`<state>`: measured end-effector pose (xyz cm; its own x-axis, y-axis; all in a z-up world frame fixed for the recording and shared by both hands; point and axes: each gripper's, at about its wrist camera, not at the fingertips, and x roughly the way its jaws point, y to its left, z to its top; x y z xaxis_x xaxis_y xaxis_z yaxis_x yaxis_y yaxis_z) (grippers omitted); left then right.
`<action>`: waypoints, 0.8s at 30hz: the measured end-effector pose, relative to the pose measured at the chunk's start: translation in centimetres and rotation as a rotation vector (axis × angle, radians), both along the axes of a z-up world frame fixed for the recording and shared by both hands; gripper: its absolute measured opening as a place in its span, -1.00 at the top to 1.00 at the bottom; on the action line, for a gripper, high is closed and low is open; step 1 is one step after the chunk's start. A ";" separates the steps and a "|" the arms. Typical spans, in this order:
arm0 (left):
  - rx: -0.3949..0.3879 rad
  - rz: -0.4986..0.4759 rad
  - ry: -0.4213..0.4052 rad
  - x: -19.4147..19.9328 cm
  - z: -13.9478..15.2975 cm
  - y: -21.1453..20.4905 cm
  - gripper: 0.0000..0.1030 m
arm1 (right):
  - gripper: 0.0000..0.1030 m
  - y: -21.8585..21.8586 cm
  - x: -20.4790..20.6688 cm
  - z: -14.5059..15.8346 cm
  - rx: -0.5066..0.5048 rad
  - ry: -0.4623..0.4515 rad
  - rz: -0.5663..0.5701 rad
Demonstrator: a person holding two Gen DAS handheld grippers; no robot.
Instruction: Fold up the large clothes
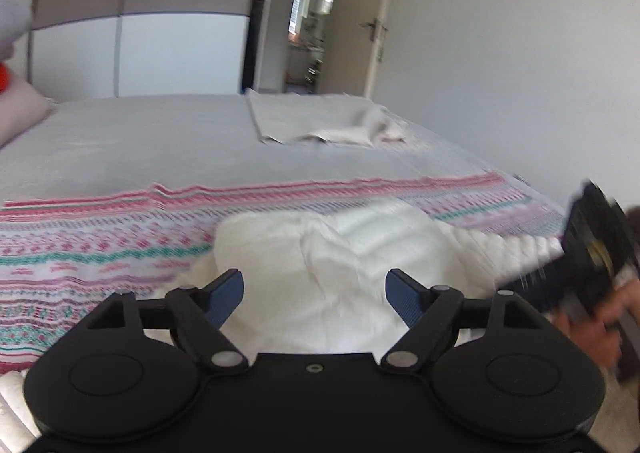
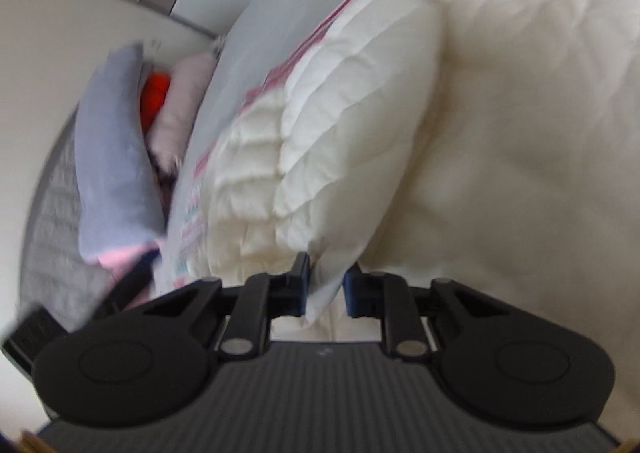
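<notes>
Nearest, the right gripper (image 2: 326, 287) pinches only a thin fold of the white quilted garment (image 2: 360, 141) while the left gripper (image 1: 315, 295) gapes empty above it on the patterned blanket (image 1: 100, 237), so lifting may slip that shallow pinch.

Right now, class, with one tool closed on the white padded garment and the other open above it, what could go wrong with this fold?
1. The right tool pinches only a thin edge of the white padded garment; the bulky fabric may slip out when lifted.
2. The left tool stands open over the garment, so one side is unheld and may sag.
3. The garment lies on the patterned blanket, which a pull could drag along.
</notes>
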<state>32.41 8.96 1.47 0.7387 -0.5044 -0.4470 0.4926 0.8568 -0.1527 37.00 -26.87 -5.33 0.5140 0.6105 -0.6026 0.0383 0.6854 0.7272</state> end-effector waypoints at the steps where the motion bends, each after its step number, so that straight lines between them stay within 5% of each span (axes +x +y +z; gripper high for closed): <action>1: 0.002 0.009 -0.008 0.3 -0.2 -0.3 -0.46 | 0.69 1.1 -0.3 -0.1 -0.051 -0.001 0.023; 6: 0.099 0.018 -0.077 1.8 -1.1 -3.3 -0.46 | 0.62 2.4 -1.6 0.9 -0.185 -0.041 0.039; 7: 0.131 0.026 -0.103 2.1 -1.2 -3.8 -0.46 | 0.35 2.2 -1.9 1.5 -0.200 -0.038 0.040; 8: 0.163 0.033 -0.128 2.6 -1.1 -4.5 -0.46 | -0.18 1.9 -2.1 2.2 -0.213 -0.045 0.038; 10: 0.182 0.034 -0.166 3.0 -1.1 -5.3 -0.45 | -0.55 0.8 -3.1 4.2 -0.261 -0.100 -0.012; 13: 0.185 -0.003 -0.166 3.7 -1.5 -6.2 -0.42 | -0.55 0.2 -3.7 7.3 -0.423 -0.266 -0.104; 18: 0.182 -0.036 -0.082 4.9 -4.7 -6.9 -0.32 | -0.16 2.1 -1.9 7.4 -0.619 -0.522 -0.164; 24: 0.198 -0.083 -0.002 4.7 -9.6 -7.1 -0.30 | -0.14 3.8 1.4 0.3 -0.711 -0.372 -0.155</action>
<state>37.16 1.85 -8.17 0.6995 -0.4656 -0.5420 0.5626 0.8266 0.0160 38.37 -23.05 -5.08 0.8037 0.0520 -0.5928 0.0126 0.9944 0.1045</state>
